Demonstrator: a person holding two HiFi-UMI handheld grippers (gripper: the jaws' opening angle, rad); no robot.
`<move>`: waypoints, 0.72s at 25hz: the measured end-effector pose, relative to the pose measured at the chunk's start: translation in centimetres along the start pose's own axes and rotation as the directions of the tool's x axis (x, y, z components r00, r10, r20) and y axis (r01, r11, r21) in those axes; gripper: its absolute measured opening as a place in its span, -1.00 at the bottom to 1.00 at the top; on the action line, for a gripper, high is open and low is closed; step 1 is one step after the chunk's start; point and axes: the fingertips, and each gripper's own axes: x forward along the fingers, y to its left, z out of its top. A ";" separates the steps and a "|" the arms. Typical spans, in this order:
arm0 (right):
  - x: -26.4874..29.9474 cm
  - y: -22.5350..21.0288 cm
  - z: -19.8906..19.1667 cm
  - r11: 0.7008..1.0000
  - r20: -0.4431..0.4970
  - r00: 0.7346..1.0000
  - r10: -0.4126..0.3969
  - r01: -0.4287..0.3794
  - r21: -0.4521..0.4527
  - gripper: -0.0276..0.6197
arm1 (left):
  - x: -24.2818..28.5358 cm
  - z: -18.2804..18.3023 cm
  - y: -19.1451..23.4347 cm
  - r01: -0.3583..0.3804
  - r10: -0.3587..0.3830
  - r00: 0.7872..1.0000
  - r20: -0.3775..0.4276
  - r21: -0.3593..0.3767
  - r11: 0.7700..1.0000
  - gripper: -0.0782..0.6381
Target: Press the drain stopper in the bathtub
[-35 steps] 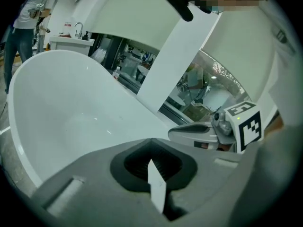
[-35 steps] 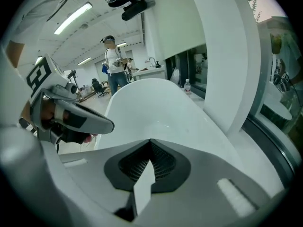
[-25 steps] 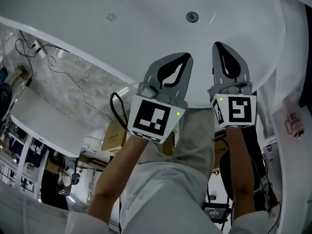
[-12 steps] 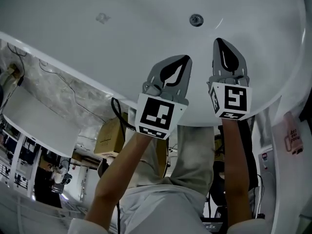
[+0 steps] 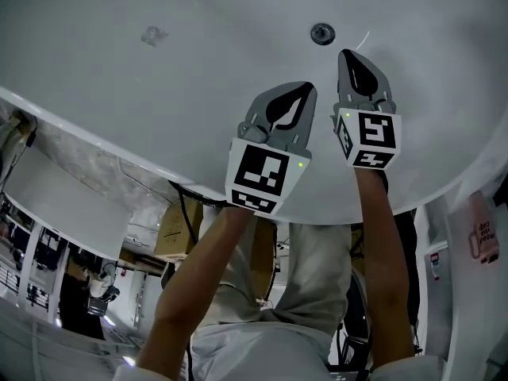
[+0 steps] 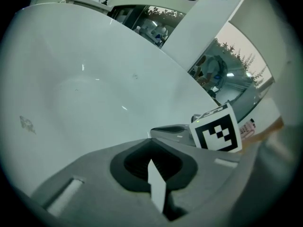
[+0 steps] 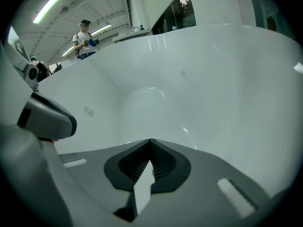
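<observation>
Nearest, the 2 grippers hang over the tub (image 5: 159, 78), each clenched on nothing: left gripper (image 5: 302, 91), then right gripper (image 5: 348, 55) at its 2 o'clock. Farther, the stopper (image 5: 322, 32) sits at the right tip's 11 o'clock, untouched.

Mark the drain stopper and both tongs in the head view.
drain stopper (image 5: 322, 33), head view, centre of its round cap.
right tongs (image 5: 344, 53), head view, at the closed tips.
left tongs (image 5: 309, 87), head view, at the closed tips.
</observation>
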 end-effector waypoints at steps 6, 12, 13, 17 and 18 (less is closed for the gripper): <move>4.1 -1.0 -3.6 1.000 -0.071 0.997 0.004 -0.003 0.014 -0.90 | 2.6 -2.5 2.3 -0.022 0.018 0.999 -0.034 -0.109 0.994 -0.78; 7.6 -1.5 -6.8 1.000 -0.129 0.991 0.026 -0.028 -0.011 -0.90 | 5.8 -4.5 4.2 -0.025 0.022 0.995 -0.101 -0.030 0.999 -0.78; 7.9 -1.5 -7.2 0.999 -0.140 0.990 0.032 -0.035 -0.019 -0.90 | 6.1 -4.8 4.2 -0.025 0.023 0.994 -0.111 -0.017 1.000 -0.78; 9.7 -1.9 -9.2 0.998 -0.179 0.983 0.038 -0.045 -0.039 -0.90 | 7.7 -5.7 4.4 -0.013 0.018 0.990 -0.137 0.034 0.999 -0.78; 10.1 -2.0 -9.5 0.998 -0.187 0.982 0.037 -0.045 -0.039 -0.90 | 8.0 -5.9 4.6 -0.013 0.019 0.990 -0.141 0.042 0.999 -0.78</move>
